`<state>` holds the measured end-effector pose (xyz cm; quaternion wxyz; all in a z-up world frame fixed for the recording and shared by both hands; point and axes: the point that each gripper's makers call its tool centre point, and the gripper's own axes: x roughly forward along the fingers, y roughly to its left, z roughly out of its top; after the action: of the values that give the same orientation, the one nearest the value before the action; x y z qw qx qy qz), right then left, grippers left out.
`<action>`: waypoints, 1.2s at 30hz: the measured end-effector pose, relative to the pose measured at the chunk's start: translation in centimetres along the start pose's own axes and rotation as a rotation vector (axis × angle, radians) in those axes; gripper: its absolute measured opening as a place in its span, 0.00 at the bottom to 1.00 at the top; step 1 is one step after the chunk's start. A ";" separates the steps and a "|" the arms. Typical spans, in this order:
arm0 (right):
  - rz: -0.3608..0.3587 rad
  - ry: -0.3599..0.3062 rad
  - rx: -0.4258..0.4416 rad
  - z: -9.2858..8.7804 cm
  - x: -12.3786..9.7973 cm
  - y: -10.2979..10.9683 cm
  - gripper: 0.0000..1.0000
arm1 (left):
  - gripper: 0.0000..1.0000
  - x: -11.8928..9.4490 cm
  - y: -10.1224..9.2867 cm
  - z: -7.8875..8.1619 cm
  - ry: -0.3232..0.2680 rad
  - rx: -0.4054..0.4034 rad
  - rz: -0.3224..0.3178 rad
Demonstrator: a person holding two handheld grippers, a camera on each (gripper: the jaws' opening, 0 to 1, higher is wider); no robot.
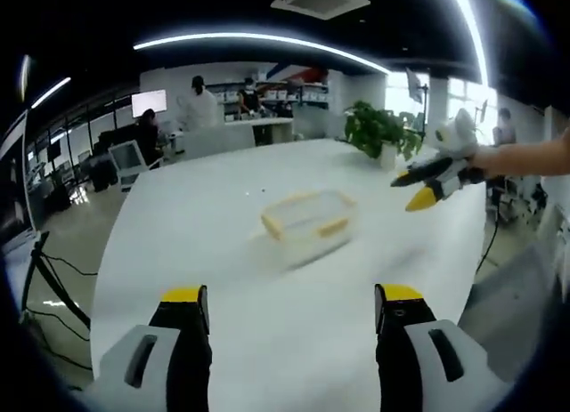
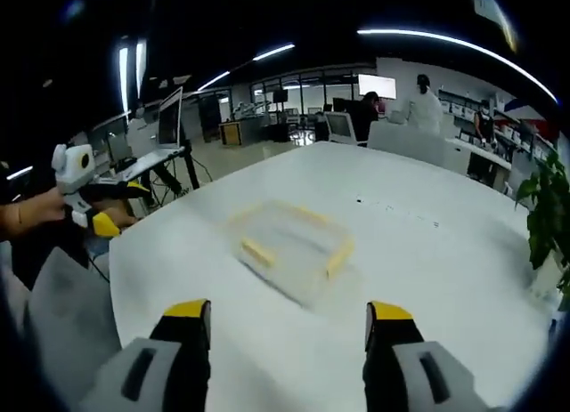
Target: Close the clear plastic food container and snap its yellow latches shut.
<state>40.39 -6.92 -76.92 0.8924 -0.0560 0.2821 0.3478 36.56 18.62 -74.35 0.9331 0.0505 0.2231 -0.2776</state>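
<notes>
White and round, our big table (image 1: 223, 207) sits in an office, and the clear food container (image 1: 309, 221) rests near its middle, at 12 o'clock from both grippers. We hold our left gripper (image 1: 291, 307) and right gripper (image 2: 287, 321) spread wide, well apart from it, likely getting ready. Blur hides its lid and yellow latches (image 2: 339, 258).

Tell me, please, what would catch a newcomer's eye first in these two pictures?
The clear food container with yellow latches sits alone in the middle of the big white table, blurred by camera motion. The left gripper and the right gripper both stand open low in their own views, apart from the container. A potted plant stands at the table's far edge in the left gripper view.
</notes>
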 end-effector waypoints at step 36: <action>-0.107 -0.141 0.221 -6.4 -9.4 7.8 0.72 | 0.85 -5.5 -3.0 -3.7 -0.079 -0.143 0.026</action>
<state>26.69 -8.46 -76.39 0.9280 0.0525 0.2518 0.2697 29.41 19.58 -75.10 0.9460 -0.0245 0.2046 -0.2504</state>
